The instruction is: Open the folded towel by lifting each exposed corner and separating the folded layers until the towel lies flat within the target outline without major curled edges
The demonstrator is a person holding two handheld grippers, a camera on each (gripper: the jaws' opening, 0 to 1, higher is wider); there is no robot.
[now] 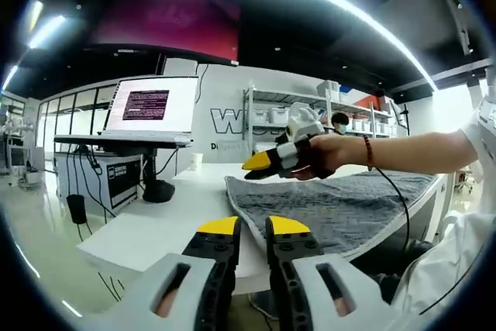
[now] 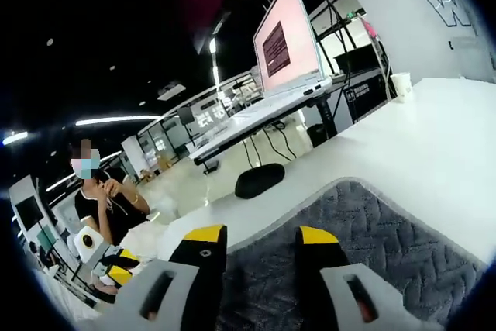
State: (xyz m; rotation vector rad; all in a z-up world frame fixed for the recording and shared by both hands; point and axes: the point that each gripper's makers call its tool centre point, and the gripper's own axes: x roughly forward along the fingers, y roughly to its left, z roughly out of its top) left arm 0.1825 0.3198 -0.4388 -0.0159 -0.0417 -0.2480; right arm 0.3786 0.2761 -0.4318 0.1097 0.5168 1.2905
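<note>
A grey quilted towel point(image 1: 341, 207) lies on the white table point(image 1: 147, 230), with one corner pointing towards me. My left gripper point(image 1: 253, 227) hovers off the table's near edge, short of that corner. Its yellow-tipped jaws stand a narrow gap apart with nothing between them. A hand holds my right gripper point(image 1: 260, 162) above the towel's far left part. In the right gripper view the towel point(image 2: 387, 246) fills the lower right. My right gripper point(image 2: 260, 236) is open above the towel's corner and holds nothing. A small yellow-tipped gripper point(image 2: 115, 266) at the lower left looks like my left one.
An open laptop point(image 1: 151, 106) stands on a raised shelf at the back left, above a black round base point(image 1: 159, 190). A paper cup point(image 1: 196, 160) sits behind it. A seated person point(image 2: 105, 195) is beyond the table's far end. Bare white table point(image 2: 434, 137) surrounds the towel.
</note>
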